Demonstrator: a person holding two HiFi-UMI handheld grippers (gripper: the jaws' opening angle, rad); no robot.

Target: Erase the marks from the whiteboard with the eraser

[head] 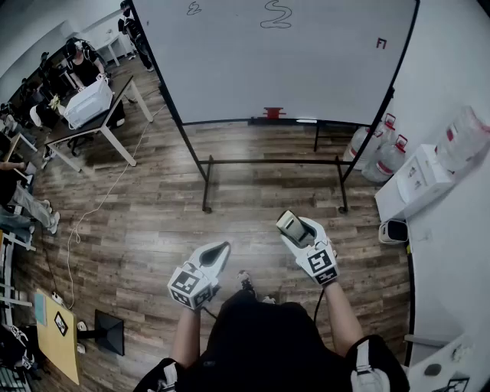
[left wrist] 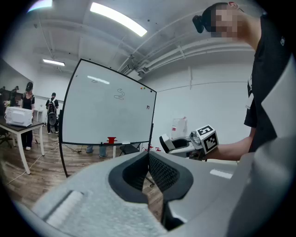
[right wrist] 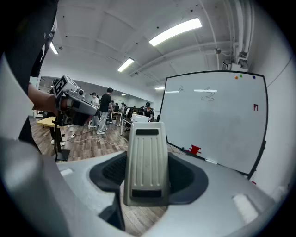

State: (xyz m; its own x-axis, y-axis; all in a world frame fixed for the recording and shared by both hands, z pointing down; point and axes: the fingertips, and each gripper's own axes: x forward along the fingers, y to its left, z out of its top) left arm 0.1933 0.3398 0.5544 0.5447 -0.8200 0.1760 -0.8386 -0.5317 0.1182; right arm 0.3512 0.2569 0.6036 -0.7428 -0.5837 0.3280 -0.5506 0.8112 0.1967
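A whiteboard [head: 276, 61] on a black wheeled stand faces me, a couple of steps off. It carries a squiggle mark [head: 276, 15] at top centre, a small scribble [head: 194, 8] to its left and a small mark [head: 381, 44] at the right. My right gripper [head: 295, 227] is shut on a grey ribbed eraser [right wrist: 147, 162], held out over the floor. The left gripper [head: 222, 251] is shut with nothing in it, jaws touching. In the left gripper view the whiteboard [left wrist: 108, 111] and the right gripper [left wrist: 165, 142] both show.
A red object [head: 273, 112] and a marker [head: 306, 121] lie on the board's tray. Water jugs [head: 375, 153] and a white box [head: 417, 180] stand at the right wall. Desks with people [head: 84, 92] are at the left. A cable [head: 99, 207] runs over the wooden floor.
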